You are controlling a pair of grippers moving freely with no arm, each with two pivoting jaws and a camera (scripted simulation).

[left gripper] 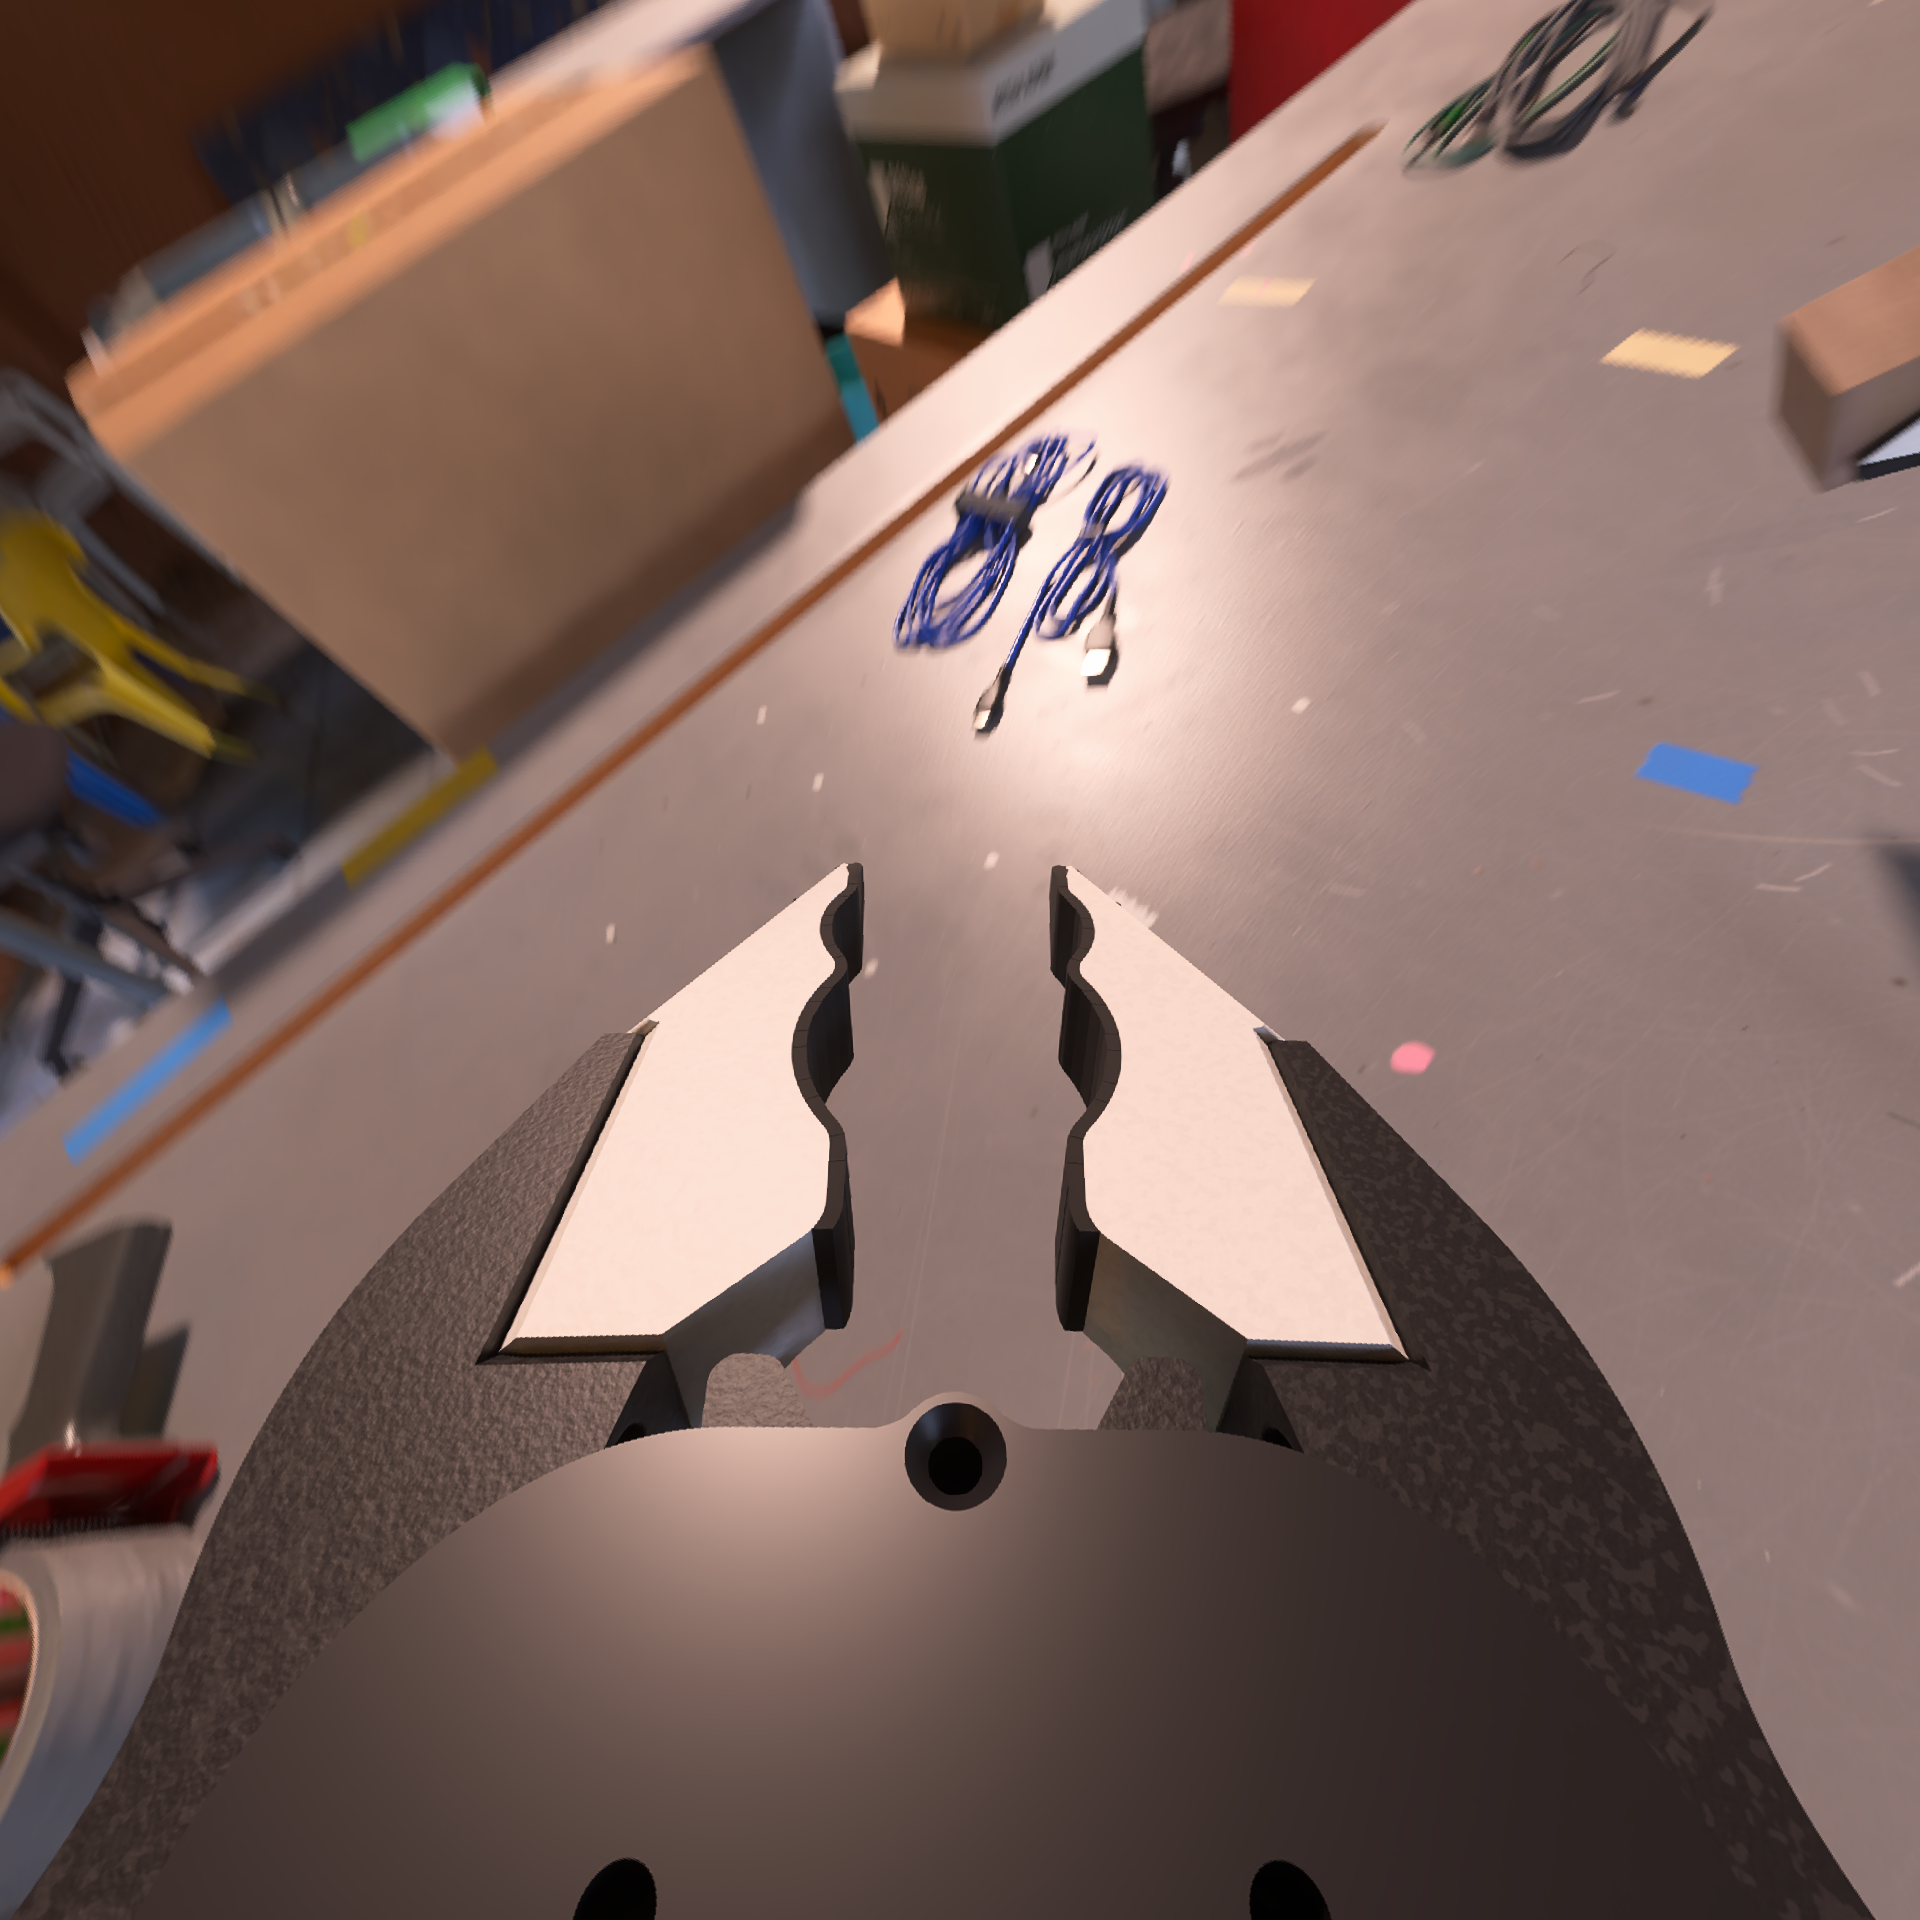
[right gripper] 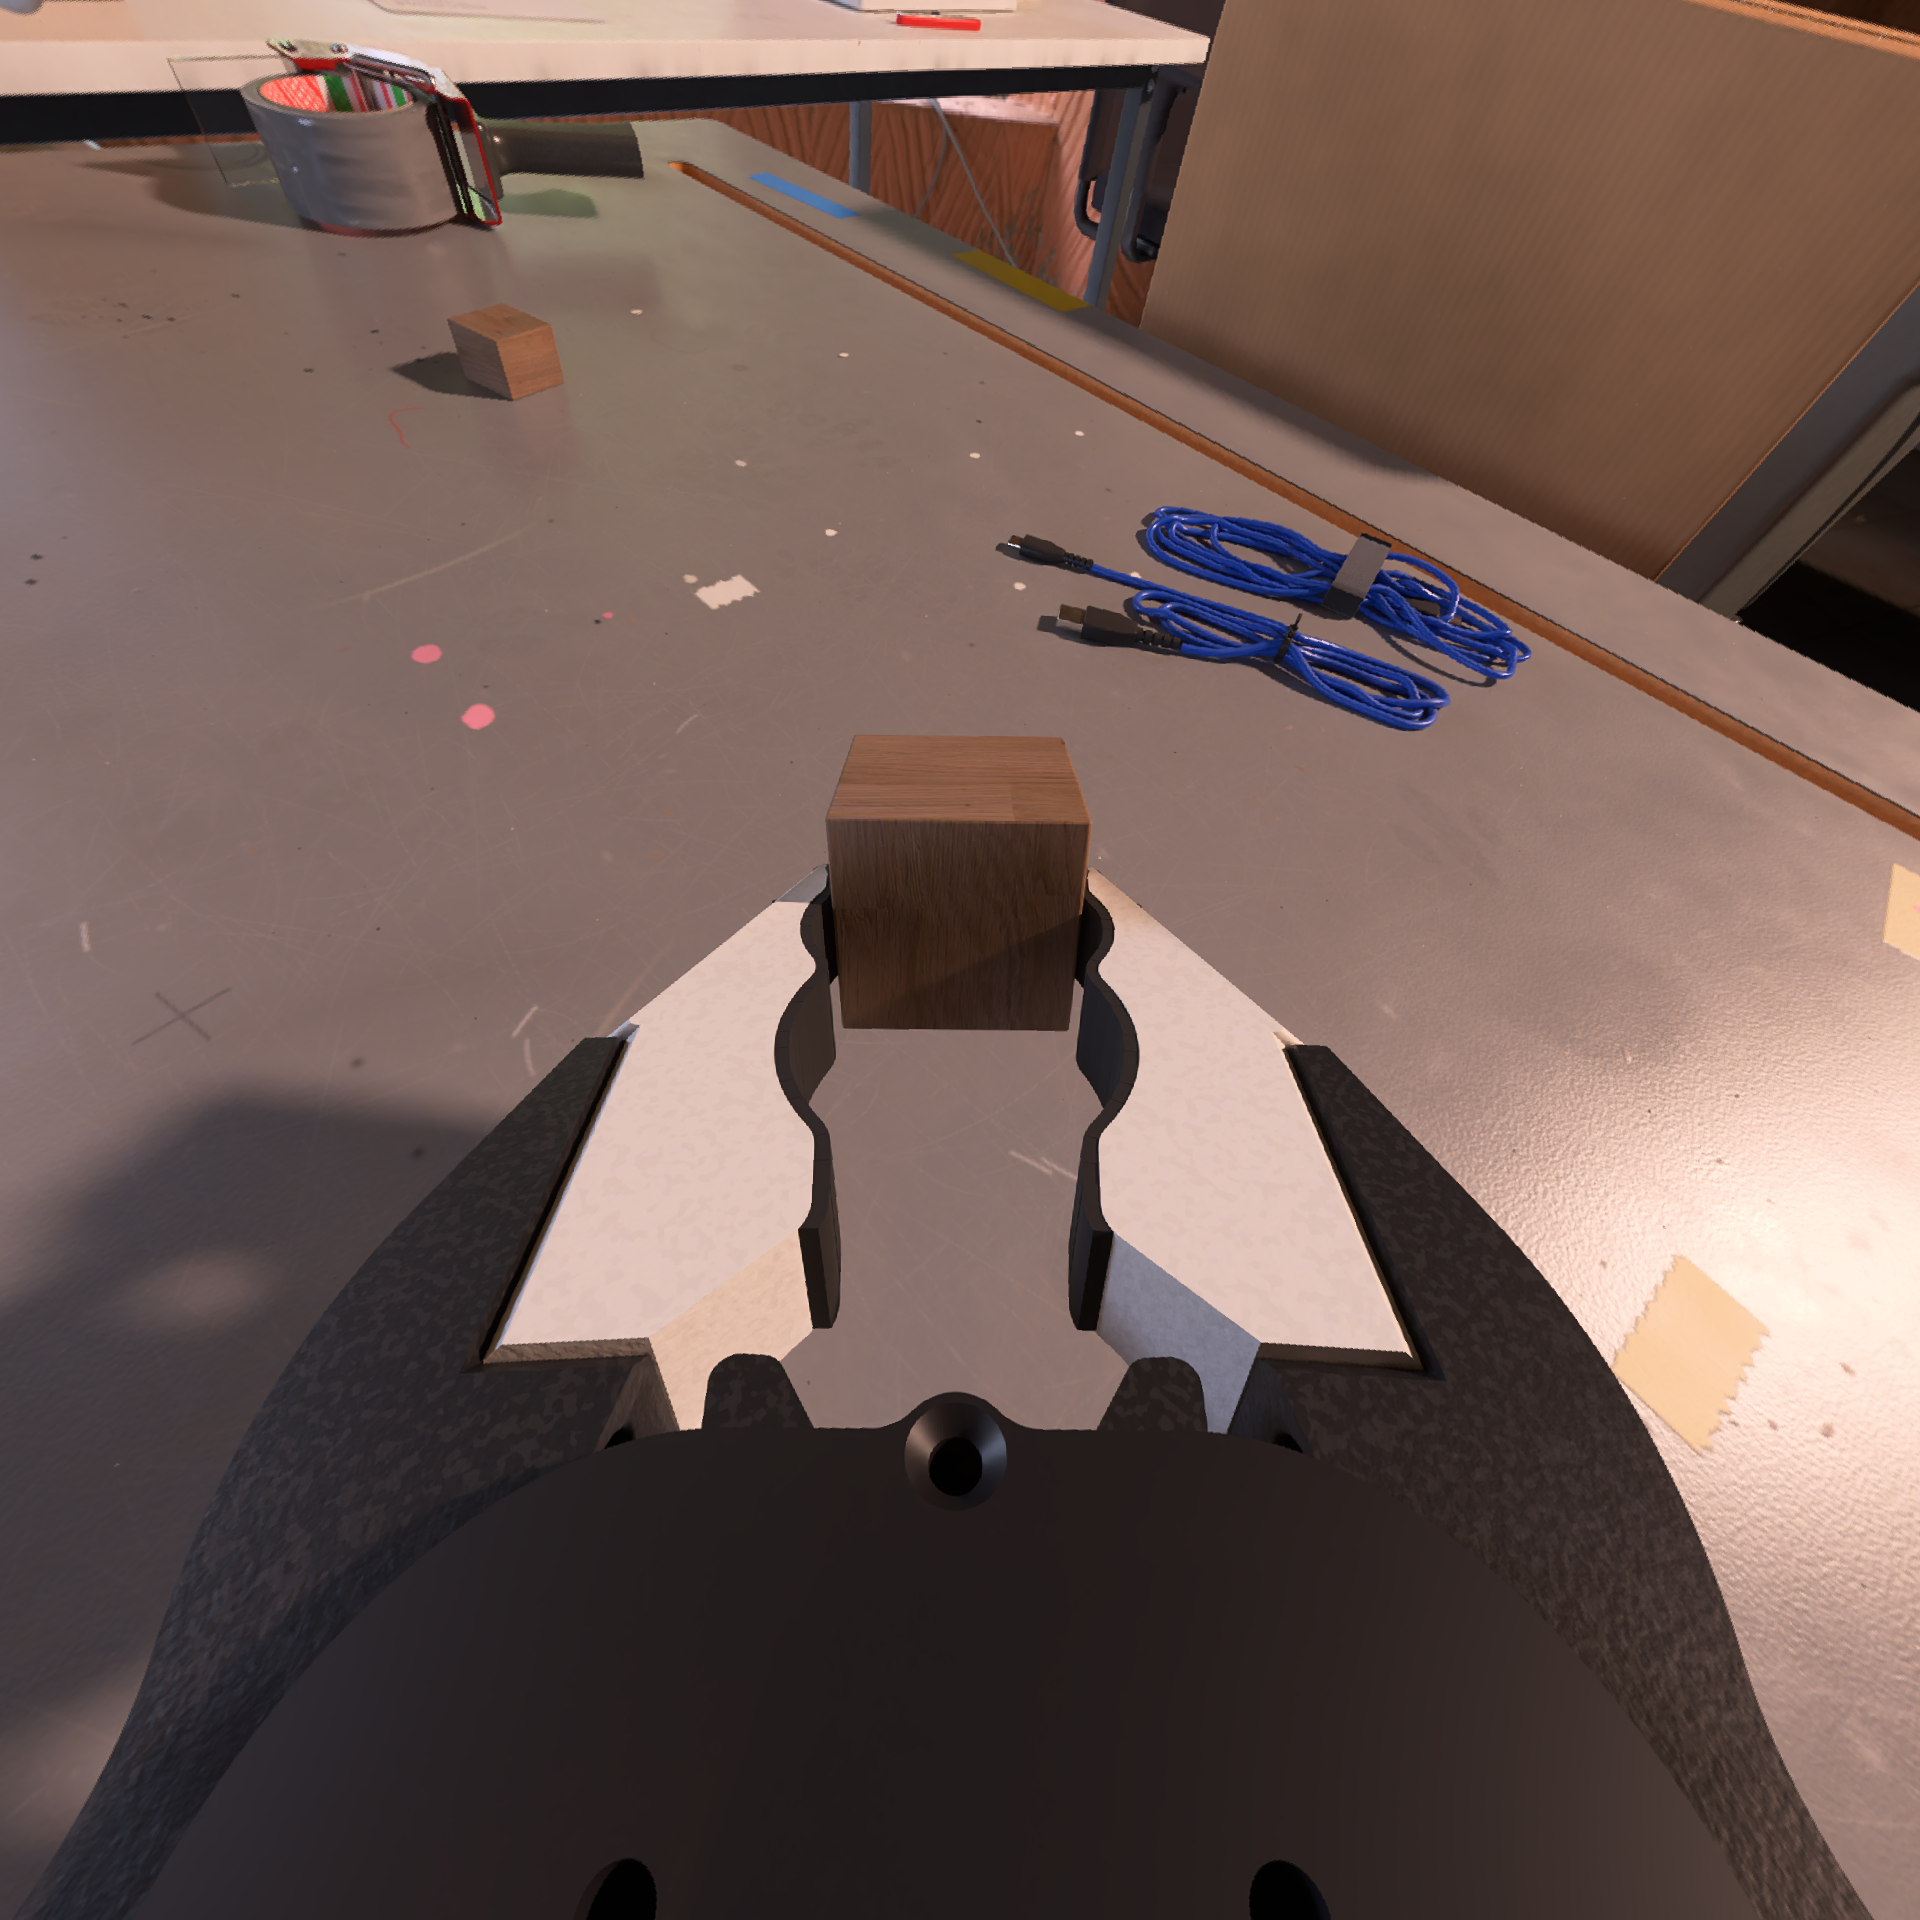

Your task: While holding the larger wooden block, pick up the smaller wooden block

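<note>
Wooden cube [right gripper: 958, 883] between tool fingertips [right gripper: 1093, 914]

Matt wood-grain larger block [right gripper: 958, 883], scuffed grey table [right gripper: 416, 831] (faintly glossy), braided blue cables [right gripper: 1320, 613].

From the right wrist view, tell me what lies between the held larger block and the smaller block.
Only bare tabletop with pink paint spots; nothing stands between the larger block and the smaller block.
</note>
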